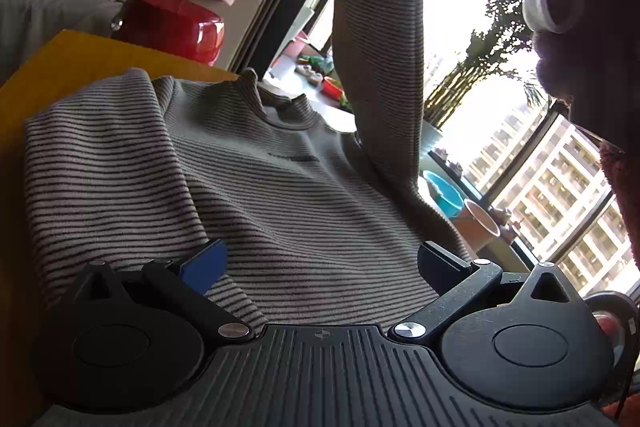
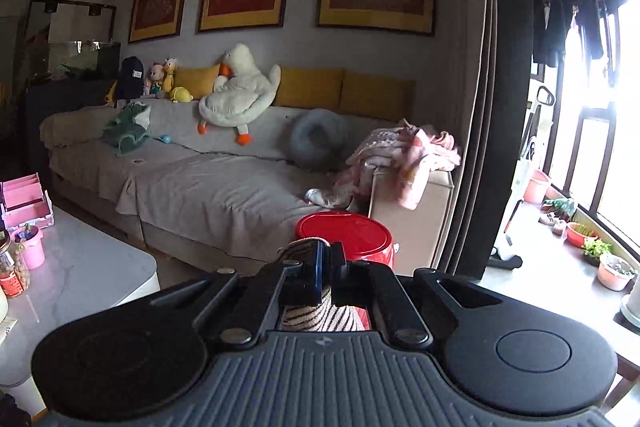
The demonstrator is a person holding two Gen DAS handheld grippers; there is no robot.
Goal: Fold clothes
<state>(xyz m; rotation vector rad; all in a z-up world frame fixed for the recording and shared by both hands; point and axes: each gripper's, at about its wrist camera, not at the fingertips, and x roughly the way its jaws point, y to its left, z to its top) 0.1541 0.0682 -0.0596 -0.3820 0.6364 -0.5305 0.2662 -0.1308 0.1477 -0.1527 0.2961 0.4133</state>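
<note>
left gripper [image 1: 322, 261] spread wide over a striped sweater [image 1: 224, 179] on a yellow table [image 1: 76, 61], one sleeve [image 1: 378, 47] lifted high.
from the left wrist, the jaws hover apart just above the hem, gripping nothing; the body lies flat, so a sideways pull on the sleeve could drag it askew. from the right wrist, the right gripper [image 2: 327, 269] pinches the sleeve's striped cuff [image 2: 304, 249] above a red bucket [image 2: 346, 233]; the shallow bite may slip.
</note>
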